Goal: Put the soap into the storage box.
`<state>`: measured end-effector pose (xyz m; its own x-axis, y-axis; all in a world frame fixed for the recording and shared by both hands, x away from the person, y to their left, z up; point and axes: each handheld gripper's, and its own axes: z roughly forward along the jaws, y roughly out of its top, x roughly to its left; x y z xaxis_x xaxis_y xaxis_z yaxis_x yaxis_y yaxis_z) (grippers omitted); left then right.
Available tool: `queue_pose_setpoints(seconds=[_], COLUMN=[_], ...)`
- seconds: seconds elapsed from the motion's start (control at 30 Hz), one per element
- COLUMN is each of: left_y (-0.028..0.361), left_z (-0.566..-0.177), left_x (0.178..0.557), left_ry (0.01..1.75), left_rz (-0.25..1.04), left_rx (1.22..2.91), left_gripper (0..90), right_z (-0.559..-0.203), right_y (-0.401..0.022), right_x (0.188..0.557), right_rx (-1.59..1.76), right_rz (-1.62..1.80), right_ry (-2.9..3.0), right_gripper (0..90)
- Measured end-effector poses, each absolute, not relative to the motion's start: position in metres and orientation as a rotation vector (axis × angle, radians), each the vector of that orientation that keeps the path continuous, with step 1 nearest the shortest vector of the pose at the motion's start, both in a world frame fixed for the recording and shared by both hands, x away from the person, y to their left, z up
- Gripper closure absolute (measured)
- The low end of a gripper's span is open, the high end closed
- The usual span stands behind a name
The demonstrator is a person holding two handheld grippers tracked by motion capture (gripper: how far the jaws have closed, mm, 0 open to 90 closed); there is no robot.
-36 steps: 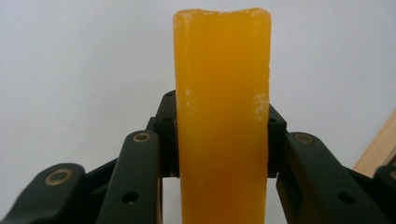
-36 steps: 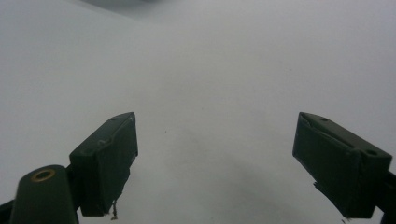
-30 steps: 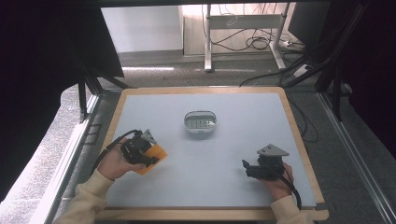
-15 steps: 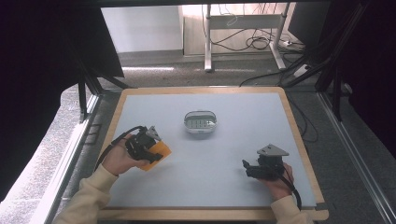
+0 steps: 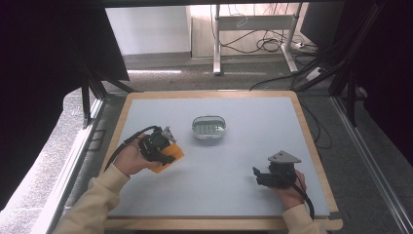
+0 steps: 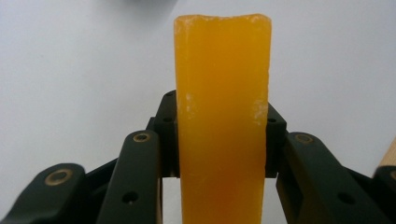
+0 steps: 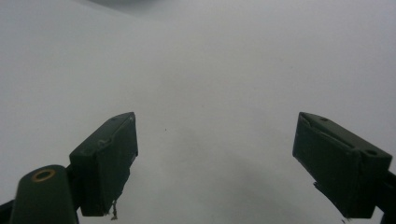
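Left hand-held gripper is clamped on an orange bar, held near the left edge of the tabletop; the bar is pinched across its narrow sides, likely so it stays steady for carrying. Right hand-held gripper is held wide open and empty near the front right corner. A small oval dish is seen mid-tabletop, probably meant for the bar.

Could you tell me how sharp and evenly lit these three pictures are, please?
High view: table evenly lit, surroundings dark, bright floor behind. Left gripper view: orange bar sharp between the jaws, background soft. Right gripper view: hazy and low in contrast, a faint shadow on the mat between the open right gripper's jaws.
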<state>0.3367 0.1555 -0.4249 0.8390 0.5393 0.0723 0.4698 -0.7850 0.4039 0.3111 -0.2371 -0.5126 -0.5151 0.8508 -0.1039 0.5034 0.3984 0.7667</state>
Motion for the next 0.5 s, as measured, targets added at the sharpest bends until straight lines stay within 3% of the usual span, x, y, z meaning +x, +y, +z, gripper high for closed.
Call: queue_pose_setpoints(seconds=[0.5], left_y=[0.142], left_z=[-0.419], left_x=[0.349], left_ry=[0.726], left_rz=[0.274], left_rx=[2.662], left_gripper=[62.2], right_z=[-0.514], right_y=[-0.237], right_x=[0.312], right_rx=[1.157], right_rz=[0.948], right_ry=[2.172], right_gripper=[14.6])
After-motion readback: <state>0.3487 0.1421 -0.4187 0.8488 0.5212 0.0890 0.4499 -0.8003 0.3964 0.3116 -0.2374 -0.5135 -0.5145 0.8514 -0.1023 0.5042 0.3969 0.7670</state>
